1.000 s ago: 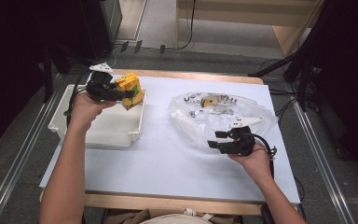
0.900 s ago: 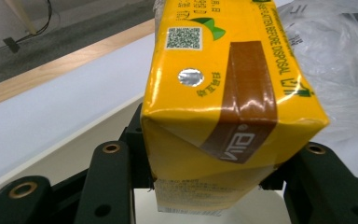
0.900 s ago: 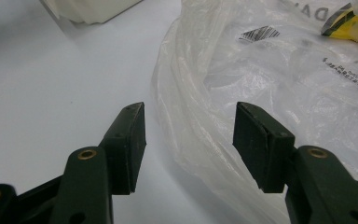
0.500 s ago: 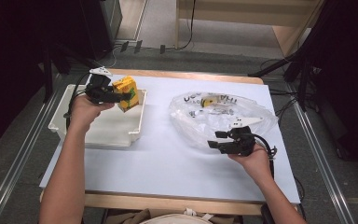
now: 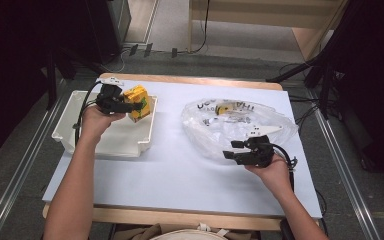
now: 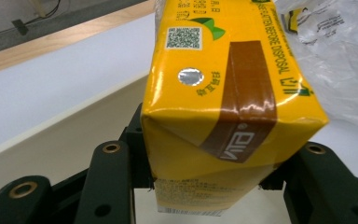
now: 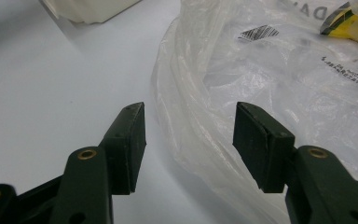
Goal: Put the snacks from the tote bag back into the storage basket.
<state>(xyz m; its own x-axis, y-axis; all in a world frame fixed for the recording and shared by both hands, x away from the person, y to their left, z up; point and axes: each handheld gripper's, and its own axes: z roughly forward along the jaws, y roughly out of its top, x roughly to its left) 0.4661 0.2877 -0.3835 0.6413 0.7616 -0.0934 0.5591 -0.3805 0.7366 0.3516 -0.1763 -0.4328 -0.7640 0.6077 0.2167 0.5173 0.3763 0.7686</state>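
Note:
A yellow drink carton (image 5: 139, 102) with a brown band is clamped between the jaws of my left gripper (image 5: 130, 106), just above the far right corner of the white tray (image 5: 75, 135). In the left gripper view the yellow carton (image 6: 223, 93) sits squeezed between the two black jaws, the tray's pale floor beneath it. My right gripper (image 5: 233, 149) rests on the table at the near edge of the clear plastic bag (image 5: 240, 122). Its jaws stand apart in the right gripper view, right gripper (image 7: 191, 140), with a fold of the bag (image 7: 270, 79) lying between them untouched.
Inside the bag lies another yellow and green item (image 5: 225, 108), seen through the plastic. The white sheet covering the table (image 5: 180, 175) is bare in front of the tray and bag. Cables and table legs stand beyond the far edge.
My left gripper has come down with the carton, lower toward the tray's far right corner. The right gripper has stayed where it was.

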